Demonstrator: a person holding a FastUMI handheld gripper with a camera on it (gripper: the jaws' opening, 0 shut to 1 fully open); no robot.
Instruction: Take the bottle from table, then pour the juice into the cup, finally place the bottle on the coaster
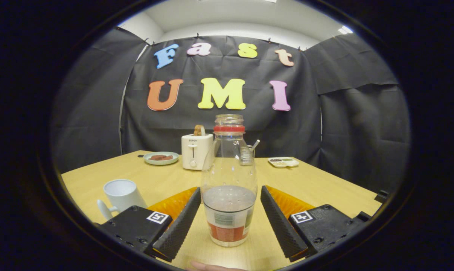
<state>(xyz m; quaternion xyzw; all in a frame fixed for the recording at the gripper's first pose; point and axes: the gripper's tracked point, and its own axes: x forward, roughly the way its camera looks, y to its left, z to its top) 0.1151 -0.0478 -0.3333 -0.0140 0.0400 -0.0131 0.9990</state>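
Observation:
A clear bottle (229, 180) stands upright on the wooden table (317, 184), right between my fingers. It has a red ring at the neck, an open mouth, dark juice in its lower third and a label near the base. My gripper (230, 189) is open, with the fingertips close on either side of the bottle's belly and a thin gap at each. A white cup (121, 194) with a handle stands on the table just left of the left finger.
At the back of the table stand a white toaster (196, 151) with bread in it, a pale green plate (161, 158) with a brown item, and a small divided tray (283, 162). A metal utensil holder (249, 150) shows behind the bottle. A person's fingertip (208, 266) lies under the gripper.

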